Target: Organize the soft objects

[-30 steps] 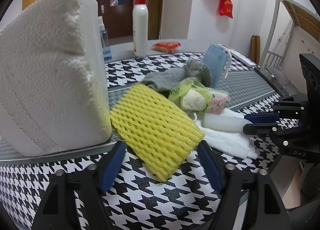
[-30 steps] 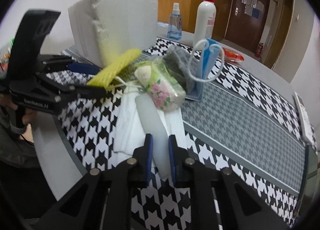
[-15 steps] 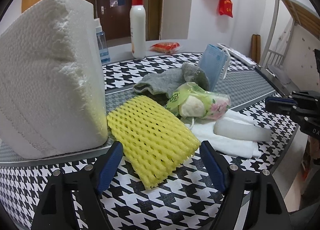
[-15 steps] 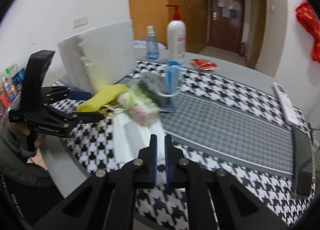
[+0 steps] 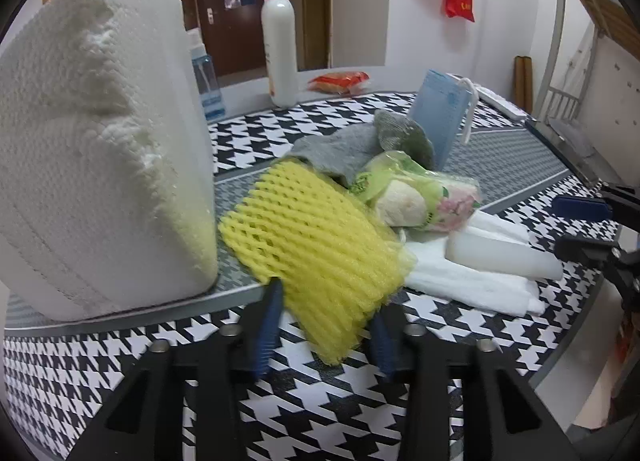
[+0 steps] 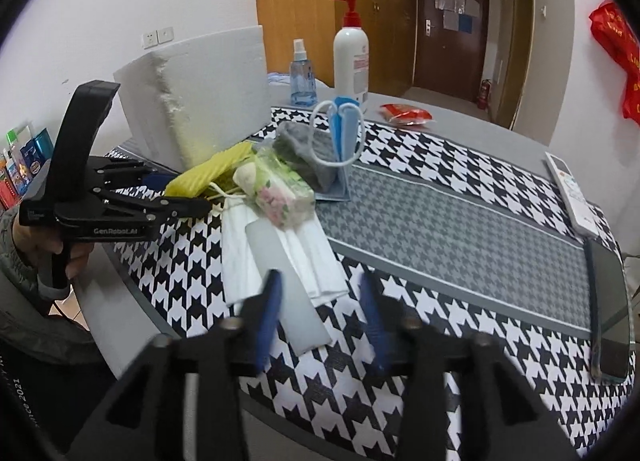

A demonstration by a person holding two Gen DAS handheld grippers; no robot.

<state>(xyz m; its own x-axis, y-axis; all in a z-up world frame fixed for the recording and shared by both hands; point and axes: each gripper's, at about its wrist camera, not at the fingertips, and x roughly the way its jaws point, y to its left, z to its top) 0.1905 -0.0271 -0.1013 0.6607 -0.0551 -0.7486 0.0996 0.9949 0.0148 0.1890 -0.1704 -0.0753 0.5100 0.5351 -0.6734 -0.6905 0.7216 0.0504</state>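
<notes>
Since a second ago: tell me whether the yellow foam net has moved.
Yes. The yellow foam net now bunches narrower between the left gripper, whose fingers just closed, beside the unmoved white foam block.

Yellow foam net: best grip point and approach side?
Grip the yellow foam net across its near, narrow end, coming from the table's front edge. That end overhangs toward the left gripper, whose jaws, just closing, already bracket it; the far end lies against the grey cloth.

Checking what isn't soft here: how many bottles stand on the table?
2. A white pump bottle with a red top stands at the far edge; a small blue spray bottle stands just left of it, beside the white foam block. Others may be hidden behind the block.
</notes>
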